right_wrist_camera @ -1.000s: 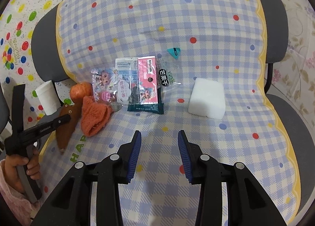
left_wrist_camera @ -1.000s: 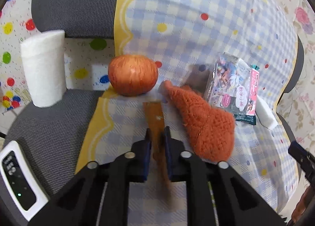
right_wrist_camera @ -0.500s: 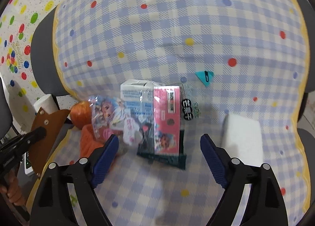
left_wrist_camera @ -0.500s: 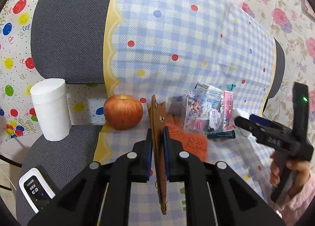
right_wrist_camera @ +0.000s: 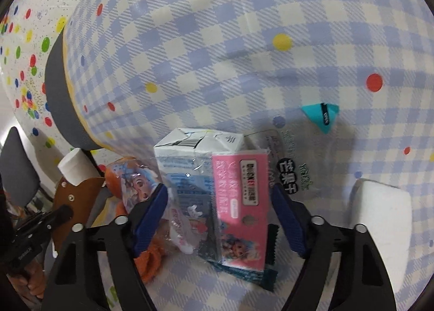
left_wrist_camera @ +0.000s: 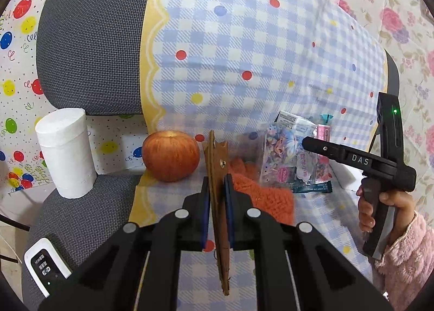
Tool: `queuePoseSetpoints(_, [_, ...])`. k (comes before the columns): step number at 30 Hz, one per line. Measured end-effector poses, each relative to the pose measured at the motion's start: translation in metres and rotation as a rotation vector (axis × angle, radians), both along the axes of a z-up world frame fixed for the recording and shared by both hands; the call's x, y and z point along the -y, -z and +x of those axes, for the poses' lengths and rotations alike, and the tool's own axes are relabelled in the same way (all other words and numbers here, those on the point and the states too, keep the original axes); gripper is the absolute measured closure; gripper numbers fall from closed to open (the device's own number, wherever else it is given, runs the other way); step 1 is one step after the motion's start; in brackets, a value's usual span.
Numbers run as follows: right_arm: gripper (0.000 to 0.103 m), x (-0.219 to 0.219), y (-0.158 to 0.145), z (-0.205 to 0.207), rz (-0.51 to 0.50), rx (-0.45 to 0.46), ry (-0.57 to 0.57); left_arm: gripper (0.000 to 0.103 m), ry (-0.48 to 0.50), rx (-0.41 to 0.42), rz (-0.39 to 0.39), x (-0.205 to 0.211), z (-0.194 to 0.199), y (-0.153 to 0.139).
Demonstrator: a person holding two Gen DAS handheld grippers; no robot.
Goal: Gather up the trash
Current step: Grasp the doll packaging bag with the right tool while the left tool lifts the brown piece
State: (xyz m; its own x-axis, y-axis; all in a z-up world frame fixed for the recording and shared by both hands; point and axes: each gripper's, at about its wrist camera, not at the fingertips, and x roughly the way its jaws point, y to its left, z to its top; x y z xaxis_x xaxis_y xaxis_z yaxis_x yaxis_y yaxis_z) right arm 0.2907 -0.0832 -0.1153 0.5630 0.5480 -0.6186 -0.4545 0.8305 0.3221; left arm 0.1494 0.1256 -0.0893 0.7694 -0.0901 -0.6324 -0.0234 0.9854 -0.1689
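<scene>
Left claw (left_wrist_camera: pixel 216 197): clamped on brown leather piece (left_wrist_camera: pixel 215 164). Right claw (right_wrist_camera: pixel 218 218): closing astride snack packets (right_wrist_camera: pixel 238 202); centre before squeezing, avoiding orange knit (left_wrist_camera: pixel 260 194).

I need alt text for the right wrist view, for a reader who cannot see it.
The right gripper is closing its blue-padded jaws around a pile of snack wrappers on a blue checked cloth, pads not yet pressing. A white sponge block lies to the right; the left gripper holds a brown leather piece at the left edge.
</scene>
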Motion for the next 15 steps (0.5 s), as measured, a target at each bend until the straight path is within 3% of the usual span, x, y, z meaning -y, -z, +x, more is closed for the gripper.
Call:
queuePoseSetpoints(2, [0.042, 0.001, -0.002, -0.008, 0.014, -0.007, -0.010, 0.095, 0.003, 0.002, 0.005, 0.002, -0.003, -0.001])
queuePoseSetpoints(5, [0.060, 0.008, -0.012, -0.031, 0.038, 0.006, -0.028, 0.095, 0.015, 0.002, 0.005, 0.005, -0.007, -0.003])
queuePoseSetpoints(6, [0.072, 0.011, -0.015, -0.040, 0.043, 0.010, -0.031, 0.095, 0.018, 0.002, 0.002, 0.006, -0.008, -0.003])
queuePoseSetpoints(7, [0.076, 0.012, -0.018, -0.046, 0.052, 0.012, -0.034, 0.095, 0.020, 0.003, 0.001, 0.007, -0.011, -0.004])
queuePoseSetpoints(9, [0.100, 0.016, -0.024, -0.060, 0.079, 0.017, -0.038, 0.095, 0.022, 0.009, 0.005, 0.010, -0.016, -0.006])
queuePoseSetpoints(12, [0.102, 0.022, -0.043, -0.087, 0.082, 0.063, -0.020, 0.095, 0.029, 0.024, 0.009, 0.014, -0.028, -0.012])
queuePoseSetpoints(15, [0.103, 0.024, -0.067, -0.119, 0.019, 0.145, 0.038, 0.095, 0.039, 0.051, 0.023, 0.020, -0.042, -0.022])
